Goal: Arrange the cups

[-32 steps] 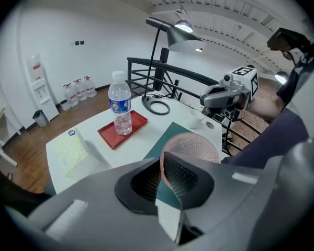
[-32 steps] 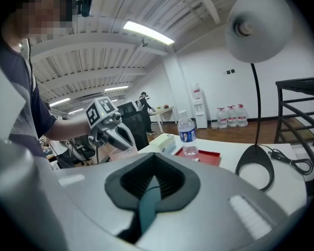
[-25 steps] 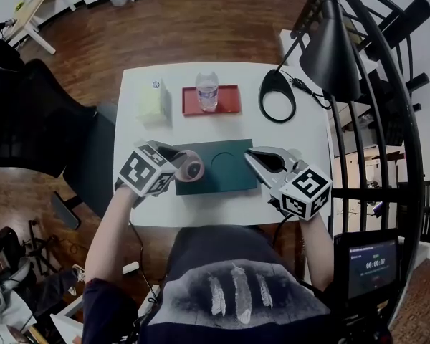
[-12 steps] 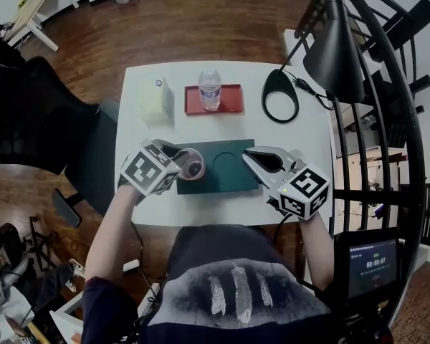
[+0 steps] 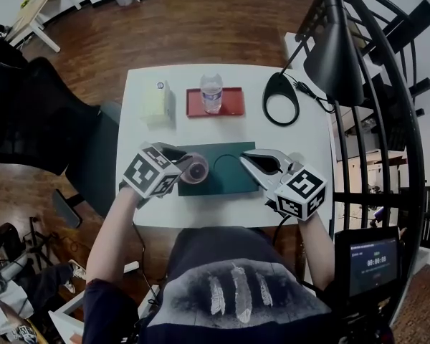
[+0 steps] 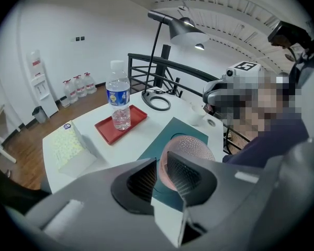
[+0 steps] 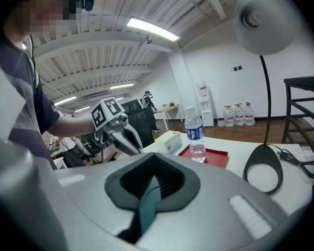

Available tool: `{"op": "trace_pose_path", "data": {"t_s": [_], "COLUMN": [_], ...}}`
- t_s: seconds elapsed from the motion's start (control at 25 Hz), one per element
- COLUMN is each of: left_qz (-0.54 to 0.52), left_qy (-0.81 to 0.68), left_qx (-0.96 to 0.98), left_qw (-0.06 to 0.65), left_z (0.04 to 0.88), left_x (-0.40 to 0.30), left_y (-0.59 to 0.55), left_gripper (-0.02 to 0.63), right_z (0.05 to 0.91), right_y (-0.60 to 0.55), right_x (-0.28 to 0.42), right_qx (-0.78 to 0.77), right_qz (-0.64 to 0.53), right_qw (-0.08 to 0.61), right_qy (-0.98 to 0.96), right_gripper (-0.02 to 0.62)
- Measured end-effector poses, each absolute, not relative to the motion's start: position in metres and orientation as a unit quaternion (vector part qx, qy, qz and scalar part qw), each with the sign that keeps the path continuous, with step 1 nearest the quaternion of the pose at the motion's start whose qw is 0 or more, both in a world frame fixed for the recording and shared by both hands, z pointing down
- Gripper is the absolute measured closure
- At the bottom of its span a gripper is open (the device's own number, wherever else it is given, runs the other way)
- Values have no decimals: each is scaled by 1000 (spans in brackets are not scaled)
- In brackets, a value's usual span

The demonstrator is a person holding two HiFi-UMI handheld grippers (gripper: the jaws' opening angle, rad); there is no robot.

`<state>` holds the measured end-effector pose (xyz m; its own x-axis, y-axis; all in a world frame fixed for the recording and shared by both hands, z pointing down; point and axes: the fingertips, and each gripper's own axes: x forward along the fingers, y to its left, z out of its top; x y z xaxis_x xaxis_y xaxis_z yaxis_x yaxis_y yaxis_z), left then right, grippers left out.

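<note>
A pink textured cup (image 5: 197, 169) rests on the left end of a dark green mat (image 5: 226, 178). My left gripper (image 5: 185, 165) is at the cup's left side. In the left gripper view the cup (image 6: 194, 146) shows in the gap between the jaws and beyond the right one. The jaws of the left gripper (image 6: 162, 169) have just been opening and stand a little apart, not pressing the cup. My right gripper (image 5: 245, 158) hovers shut over the mat's right end, holding nothing. In the right gripper view its jaws (image 7: 156, 179) meet, with only a sliver of green showing.
A water bottle (image 5: 211, 92) stands on a red tray (image 5: 231, 103) at the back of the white table (image 5: 201, 131). A pale tissue box (image 5: 156, 101) sits at back left, a black lamp base (image 5: 281, 99) at back right. A black chair (image 5: 29, 120) stands left of the table.
The left gripper's jaws have spread apart around the pink cup, which now sits lower and squarer on the mat. Both hands have stayed about where they were.
</note>
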<state>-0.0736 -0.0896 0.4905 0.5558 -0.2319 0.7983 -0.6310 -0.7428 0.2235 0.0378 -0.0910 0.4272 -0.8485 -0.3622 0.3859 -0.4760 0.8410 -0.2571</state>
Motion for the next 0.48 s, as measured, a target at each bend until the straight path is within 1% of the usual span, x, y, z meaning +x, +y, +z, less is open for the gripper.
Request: {"op": "trace_pose_path", "data": {"t_s": [0.08,0.2,0.4,0.48], "left_qz": [393,386,366,346], "left_qy": [-255,-257,-268,-280], "left_qx": [846,848,854,859], "left_qw": [254,256,255,254], "left_z": [489,486,473,463], "left_x": [-73,-75,-78,-83], "left_y": [-90,-92,-98,-102], "left_gripper": [509,505,468,468], "right_z": [428,428,426,425], "right_y": [-92,-91,-93,-95], "right_x": [38,38,39,40], "right_qx": [221,220,221,224], "right_qz": [175,175,177,178], "right_qw": [164,165,162,159], "right_qy": [-945,-945,-945,-945], "right_gripper": [592,592,592,592]}}
